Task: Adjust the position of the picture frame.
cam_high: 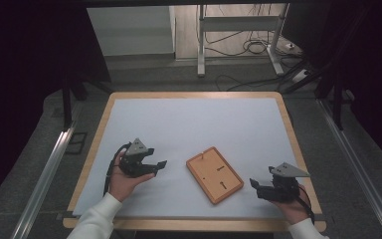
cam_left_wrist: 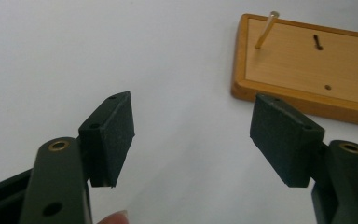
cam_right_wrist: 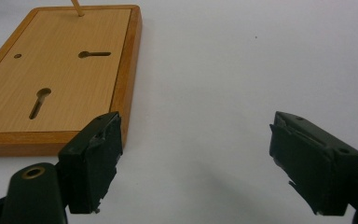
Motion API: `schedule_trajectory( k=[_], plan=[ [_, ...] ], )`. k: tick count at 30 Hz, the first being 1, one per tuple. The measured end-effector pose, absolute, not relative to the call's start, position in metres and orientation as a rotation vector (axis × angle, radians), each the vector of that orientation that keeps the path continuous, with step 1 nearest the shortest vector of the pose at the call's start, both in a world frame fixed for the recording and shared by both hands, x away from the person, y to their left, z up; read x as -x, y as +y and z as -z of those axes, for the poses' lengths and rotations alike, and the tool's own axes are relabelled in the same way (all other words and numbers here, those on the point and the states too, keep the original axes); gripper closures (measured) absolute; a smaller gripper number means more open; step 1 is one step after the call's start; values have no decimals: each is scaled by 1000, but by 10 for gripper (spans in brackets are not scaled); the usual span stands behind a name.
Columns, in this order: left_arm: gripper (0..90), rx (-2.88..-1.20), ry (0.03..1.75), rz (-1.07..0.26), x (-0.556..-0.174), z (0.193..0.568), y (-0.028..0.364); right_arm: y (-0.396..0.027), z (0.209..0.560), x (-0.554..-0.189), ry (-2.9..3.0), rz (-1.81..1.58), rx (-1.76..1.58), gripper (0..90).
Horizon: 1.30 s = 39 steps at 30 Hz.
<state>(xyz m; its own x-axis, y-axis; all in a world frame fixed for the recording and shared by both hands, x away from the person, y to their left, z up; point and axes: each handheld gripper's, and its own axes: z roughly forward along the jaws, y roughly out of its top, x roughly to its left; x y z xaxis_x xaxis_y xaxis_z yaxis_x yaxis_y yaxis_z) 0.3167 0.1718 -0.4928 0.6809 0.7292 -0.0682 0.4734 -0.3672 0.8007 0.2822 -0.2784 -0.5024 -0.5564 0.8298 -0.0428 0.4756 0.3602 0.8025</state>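
A wooden board [cam_high: 214,174] with a raised rim lies flat on the white sheet, between my two grippers. It has two keyhole slots, a small round hole, and a thin brass pin [cam_left_wrist: 266,30] standing tilted near one corner. My left gripper [cam_high: 160,166] rests to the board's left, open and empty. The board [cam_left_wrist: 307,65] lies ahead of it to the right, beyond the black pads [cam_left_wrist: 109,135]. My right gripper [cam_high: 254,185] sits at the board's right, open and empty. The board [cam_right_wrist: 56,79] lies ahead of it to the left.
The white sheet covers a wooden table [cam_high: 99,122] with a light rim. Aluminium rails [cam_high: 54,159] run along both sides of the table. Beyond the far edge are a metal stand [cam_high: 201,45] and loose cables [cam_high: 243,47] on the floor.
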Motion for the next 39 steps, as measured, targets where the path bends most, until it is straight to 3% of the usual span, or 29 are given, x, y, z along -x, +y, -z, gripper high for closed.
schedule_trajectory(
  k=[39],
  plan=[
    [272, -2076, 848, -315, -339, 492, 109, -279, 505, -282, 2181, -1031, -1139, 168]
  ],
)
